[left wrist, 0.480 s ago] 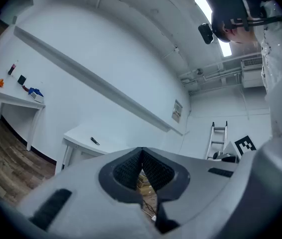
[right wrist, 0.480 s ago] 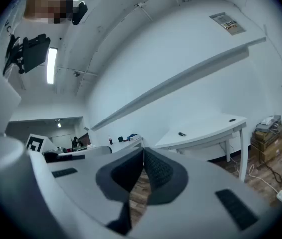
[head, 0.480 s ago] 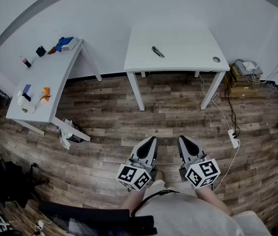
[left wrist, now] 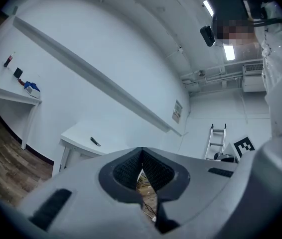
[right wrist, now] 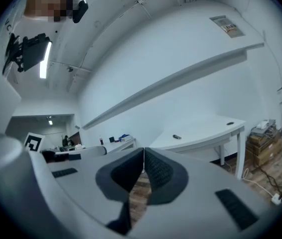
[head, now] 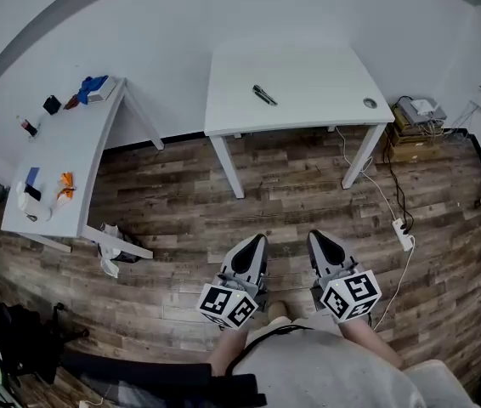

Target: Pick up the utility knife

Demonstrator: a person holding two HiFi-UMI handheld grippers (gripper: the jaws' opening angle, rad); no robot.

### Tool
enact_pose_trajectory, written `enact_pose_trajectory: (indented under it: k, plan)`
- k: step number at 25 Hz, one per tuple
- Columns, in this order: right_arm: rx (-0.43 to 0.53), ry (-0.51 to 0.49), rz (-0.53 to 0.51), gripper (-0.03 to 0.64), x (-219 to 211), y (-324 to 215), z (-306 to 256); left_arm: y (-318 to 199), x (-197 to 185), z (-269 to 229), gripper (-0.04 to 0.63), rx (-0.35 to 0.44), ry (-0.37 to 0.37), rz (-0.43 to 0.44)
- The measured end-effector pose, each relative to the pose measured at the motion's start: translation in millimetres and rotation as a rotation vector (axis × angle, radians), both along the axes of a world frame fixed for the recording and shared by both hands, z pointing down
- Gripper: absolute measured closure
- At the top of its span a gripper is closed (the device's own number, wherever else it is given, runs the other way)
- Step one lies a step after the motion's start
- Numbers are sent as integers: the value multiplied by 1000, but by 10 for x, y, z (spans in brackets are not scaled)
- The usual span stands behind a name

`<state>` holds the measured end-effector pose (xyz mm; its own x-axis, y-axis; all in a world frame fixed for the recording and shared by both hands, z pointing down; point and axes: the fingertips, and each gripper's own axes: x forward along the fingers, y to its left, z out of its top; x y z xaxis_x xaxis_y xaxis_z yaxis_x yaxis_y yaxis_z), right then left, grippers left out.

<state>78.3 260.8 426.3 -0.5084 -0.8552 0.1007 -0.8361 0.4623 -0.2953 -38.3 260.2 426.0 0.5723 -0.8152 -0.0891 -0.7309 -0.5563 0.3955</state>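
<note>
The utility knife [head: 263, 95] is a small dark bar lying on the middle white table [head: 308, 113], far ahead of me. It shows as a tiny dark mark in the left gripper view [left wrist: 95, 141] and the right gripper view [right wrist: 176, 137]. My left gripper [head: 260, 240] and right gripper [head: 315, 237] are held side by side over the wooden floor, close to my body and well short of the table. Both have their jaws shut with nothing between them. Both point roughly level toward the table.
A second white table [head: 70, 155] at the left carries small items, among them a blue object [head: 92, 84] and an orange one [head: 65, 182]. A power strip [head: 404, 235] and cables lie on the floor at right, near cardboard boxes [head: 415, 126]. A ladder [left wrist: 214, 139] leans far off.
The head view has shifted: both tables sit slightly further left and up in frame. The two grippers keep their places near my body, still shut.
</note>
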Motion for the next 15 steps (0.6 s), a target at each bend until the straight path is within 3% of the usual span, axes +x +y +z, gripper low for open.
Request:
enact_pose_trajectory:
  k: [6, 15]
  plan:
    - [-41, 10, 64, 609, 89, -135, 102, -133, -109, 60, 589, -9, 17, -1]
    - [-58, 15, 31, 609, -21, -371, 145, -316, -326, 121, 589, -29, 43, -69]
